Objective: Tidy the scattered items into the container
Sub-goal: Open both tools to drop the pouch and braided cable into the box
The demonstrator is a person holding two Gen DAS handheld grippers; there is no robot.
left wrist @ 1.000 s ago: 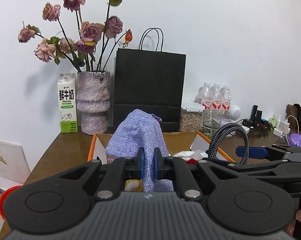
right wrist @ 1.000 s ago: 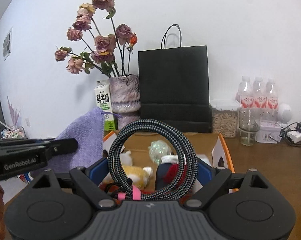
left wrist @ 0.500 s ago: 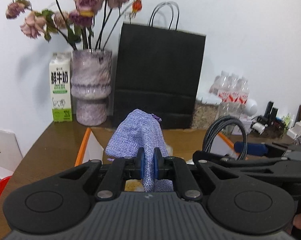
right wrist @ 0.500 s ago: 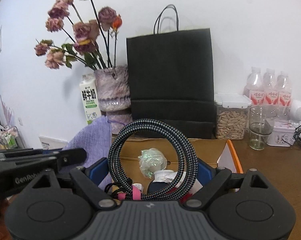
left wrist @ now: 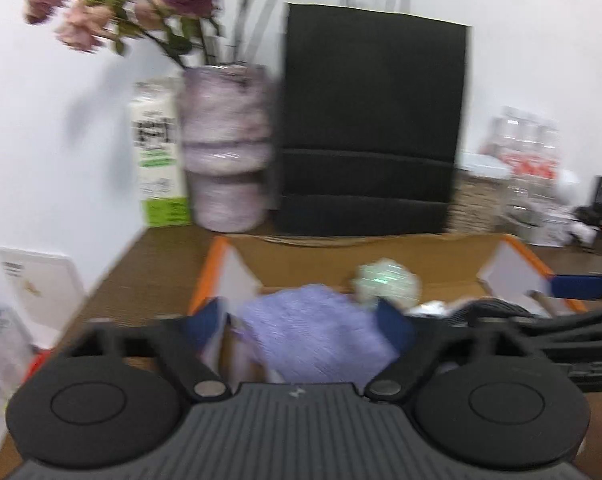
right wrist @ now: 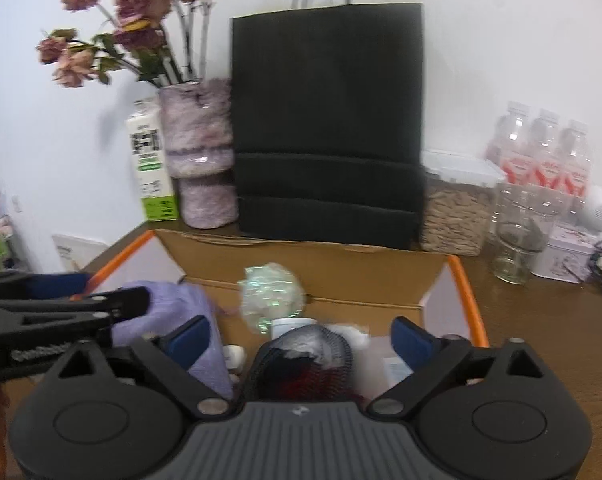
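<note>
Now both grippers were opening, the left gripper (left wrist: pixel 301 322) letting the purple pouch (left wrist: pixel 315 334) drop between its fingers and the right gripper (right wrist: pixel 301 340) the coiled cable (right wrist: pixel 305 354), over the box (right wrist: pixel 313 280), where either could catch on its rim

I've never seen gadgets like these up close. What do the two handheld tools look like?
Each matte black plastic tool has a ribbed grey-black body, two round disc housings, silver pivot bolts and angular linkage arms ending in blue fingers. The left tool and the right tool look alike; the left one's side carries white lettering.
</note>
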